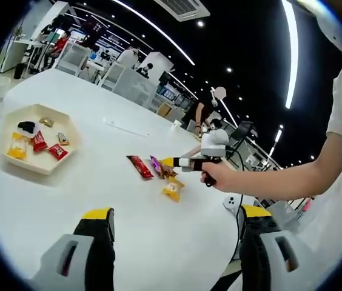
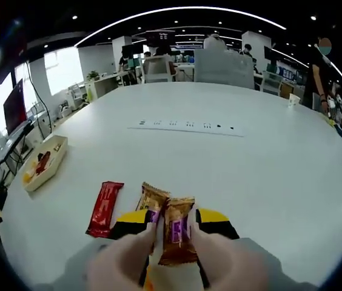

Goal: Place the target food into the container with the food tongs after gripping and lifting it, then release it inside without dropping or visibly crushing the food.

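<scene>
So the white table (image 1: 159,242) has lots of bare surface: wide open stretch between the hexagonal tray (image 1: 37,167) and the loose snacks, more clear top beyond toward the far edge. In the right gripper view the table (image 2: 268,157) runs open ahead and to the right, a thin printed strip (image 2: 186,126) lies across it further out, and the tray (image 2: 45,162) sits near the left edge, well apart from the snacks.

Left gripper (image 1: 171,227) hovers above the table, jaws spread wide, nothing between them. Seen from the left gripper view, the right gripper (image 1: 172,162) is held in a hand (image 1: 222,176), its yellow-tipped end right at the snack cluster.

Right gripper (image 2: 172,225) is pinching a brown-and-purple wrapped candy (image 2: 177,233), jaws pressed onto its sides. Candy's long axis runs along the jaws, pointing away from the camera, top crimped end tilted slightly left. A second brown candy (image 2: 153,200) lies just beside it on the left, touching or overlapping, can't tell which. Red wrapped bar (image 2: 104,208) lies flat to the left, long axis also pointing away, slight rightward lean. From the left gripper view: red bar (image 1: 140,167), a yellow packet (image 1: 173,190) nearest the camera.

Tray already holds several wrapped snacks (image 1: 37,142)
</scene>
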A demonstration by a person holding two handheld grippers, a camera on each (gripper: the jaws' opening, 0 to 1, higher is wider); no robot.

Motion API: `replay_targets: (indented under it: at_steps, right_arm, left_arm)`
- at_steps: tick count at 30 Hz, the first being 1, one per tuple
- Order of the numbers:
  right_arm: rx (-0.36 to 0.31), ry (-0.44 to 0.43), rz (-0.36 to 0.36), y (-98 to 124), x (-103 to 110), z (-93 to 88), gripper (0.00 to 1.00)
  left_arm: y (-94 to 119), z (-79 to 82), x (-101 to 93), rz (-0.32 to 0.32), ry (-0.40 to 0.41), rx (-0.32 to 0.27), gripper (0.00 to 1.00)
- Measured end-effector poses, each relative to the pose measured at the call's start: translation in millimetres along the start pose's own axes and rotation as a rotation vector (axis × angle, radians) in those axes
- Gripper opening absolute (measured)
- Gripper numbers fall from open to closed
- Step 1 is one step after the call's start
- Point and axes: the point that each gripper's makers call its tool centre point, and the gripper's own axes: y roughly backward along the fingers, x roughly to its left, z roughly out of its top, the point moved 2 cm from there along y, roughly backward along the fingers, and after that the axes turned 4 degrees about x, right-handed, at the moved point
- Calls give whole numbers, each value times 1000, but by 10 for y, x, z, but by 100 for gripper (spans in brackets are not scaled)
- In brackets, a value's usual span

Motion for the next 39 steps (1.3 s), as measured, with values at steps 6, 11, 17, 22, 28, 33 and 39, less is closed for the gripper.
replay_targets:
  at_steps: [6, 11, 17, 22, 28, 33, 39]
  right_arm:
    - [-1, -42, 17, -36, -11, -20, 30]
    - [-37, -183, 64, -65, -37, -32, 28]
    - [-44, -306, 100, -14, -138, -37, 28]
    - [-15, -71, 46, -7, -13, -39, 28]
    - [31, 137, 0, -47, 115, -66, 27]
    - [30, 132, -5, -52, 65, -72, 27]
    - [30, 129, 14, -63, 37, -71, 28]
  left_arm:
    - [12, 14, 12, 2, 2, -5, 85]
    - [19, 14, 3, 2, 4, -6, 85]
    - [22, 20, -6, 0, 3, -8, 85]
    - [29, 12, -2, 1, 2, -7, 84]
    - [37, 14, -5, 2, 1, -7, 84]
    - [38, 23, 4, 2, 0, -11, 84]
    - [13, -3, -19, -12, -5, -3, 84]
